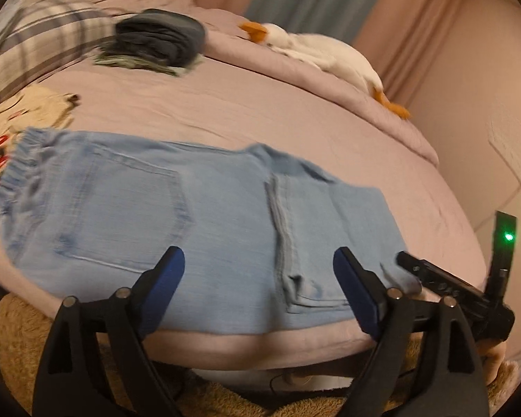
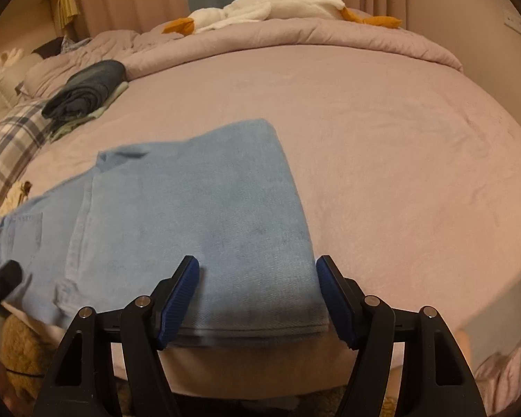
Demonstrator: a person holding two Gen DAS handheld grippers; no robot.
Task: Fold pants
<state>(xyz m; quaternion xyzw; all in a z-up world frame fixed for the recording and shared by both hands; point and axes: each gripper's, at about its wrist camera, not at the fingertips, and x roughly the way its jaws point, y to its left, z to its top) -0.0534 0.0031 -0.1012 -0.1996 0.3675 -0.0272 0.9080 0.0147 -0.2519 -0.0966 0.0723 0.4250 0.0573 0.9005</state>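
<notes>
Light blue denim pants (image 1: 191, 215) lie flat along the near edge of the bed, waistband at the left, legs folded back over the seat. In the right wrist view the folded leg end (image 2: 205, 226) lies straight ahead. My left gripper (image 1: 258, 271) is open and empty, just above the pants near the bed edge. My right gripper (image 2: 257, 278) is open and empty, its fingers either side of the folded end's near right corner. The right gripper's body (image 1: 451, 285) shows at the right in the left wrist view.
The bed has a pink sheet (image 2: 382, 139). A stack of dark folded clothes (image 1: 163, 38) sits at the back left beside a plaid pillow (image 1: 41, 41). A white plush goose (image 1: 312, 48) lies along the far side. A patterned cream cloth (image 1: 24, 118) is left of the pants. Brown rug (image 1: 14, 347) below.
</notes>
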